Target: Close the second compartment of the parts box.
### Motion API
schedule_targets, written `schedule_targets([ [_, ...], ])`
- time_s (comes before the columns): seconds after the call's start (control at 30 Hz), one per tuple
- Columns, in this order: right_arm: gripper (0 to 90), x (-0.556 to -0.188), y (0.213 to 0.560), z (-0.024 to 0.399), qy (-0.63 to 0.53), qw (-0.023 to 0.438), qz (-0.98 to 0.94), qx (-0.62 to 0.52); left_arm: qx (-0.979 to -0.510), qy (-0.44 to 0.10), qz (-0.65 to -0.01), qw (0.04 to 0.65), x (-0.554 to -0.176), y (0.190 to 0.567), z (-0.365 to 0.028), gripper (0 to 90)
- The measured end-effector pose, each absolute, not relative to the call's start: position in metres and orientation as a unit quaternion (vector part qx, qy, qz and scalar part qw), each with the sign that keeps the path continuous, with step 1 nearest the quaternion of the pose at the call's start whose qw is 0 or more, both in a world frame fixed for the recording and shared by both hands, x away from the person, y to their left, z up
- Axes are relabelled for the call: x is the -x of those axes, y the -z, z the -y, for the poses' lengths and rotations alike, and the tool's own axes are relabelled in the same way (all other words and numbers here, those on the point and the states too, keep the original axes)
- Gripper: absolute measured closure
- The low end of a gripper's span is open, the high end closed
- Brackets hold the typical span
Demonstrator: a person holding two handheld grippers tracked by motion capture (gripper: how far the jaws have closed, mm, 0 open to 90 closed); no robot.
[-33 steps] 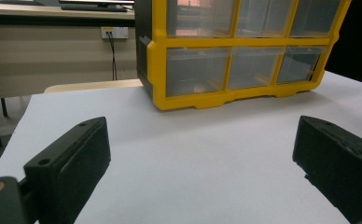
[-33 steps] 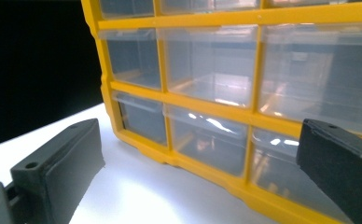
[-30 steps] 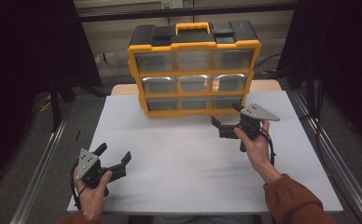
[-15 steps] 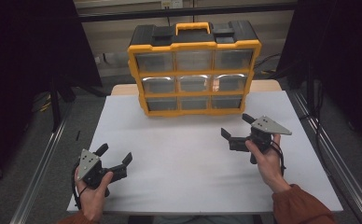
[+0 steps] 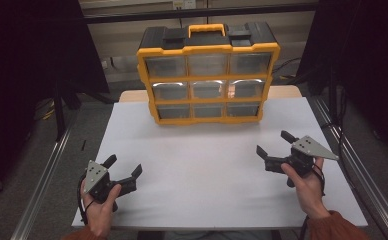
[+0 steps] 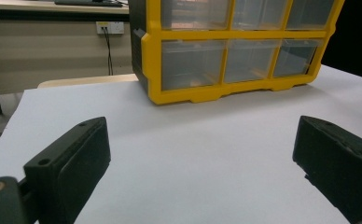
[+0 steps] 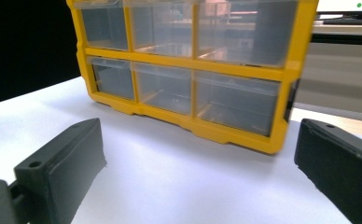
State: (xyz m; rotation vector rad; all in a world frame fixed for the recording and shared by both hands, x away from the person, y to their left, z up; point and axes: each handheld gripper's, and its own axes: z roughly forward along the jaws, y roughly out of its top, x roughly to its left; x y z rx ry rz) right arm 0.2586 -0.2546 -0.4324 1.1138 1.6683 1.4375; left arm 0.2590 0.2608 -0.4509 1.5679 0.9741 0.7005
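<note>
A yellow and black drawer organizer point(image 5: 208, 75) with clear drawers, all pushed in, stands upright at the far middle of the white table point(image 5: 202, 175). My left gripper point(image 5: 123, 167) rests near the front left corner, open, with nothing between its jaws. My right gripper point(image 5: 275, 144) is held at the right side, open and empty too. In the left gripper view the organizer point(image 6: 226, 51) stands ahead and to the right of my open gripper point(image 6: 202, 158). From the right gripper view, the organizer point(image 7: 188, 70) fills the scene ahead of the open gripper point(image 7: 198, 163).
Metal rails point(image 5: 47, 170) run along both sides of the table. A beige wall with a socket point(image 6: 110, 28) lies behind the table. Dark curtains point(image 5: 27, 60) hang at left and right.
My right gripper has drawn back from beside the organizer toward the front right of the table. The left gripper has hardly moved.
</note>
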Motion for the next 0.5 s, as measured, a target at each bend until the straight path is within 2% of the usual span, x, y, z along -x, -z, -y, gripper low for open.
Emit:
schedule_targets([
  [0.43,2.2,-0.232,0.444,0.284,-0.533,0.344,-0.624,-0.455,-0.657,-0.302,-0.412,0.554,-0.256,0.450,-0.263,3.7],
  [0.5,2.5,-0.226,0.448,0.288,-0.526,0.348,-0.630,-0.454,-0.649,-0.290,-0.417,0.567,-0.255,0.451,-0.264,3.5],
])
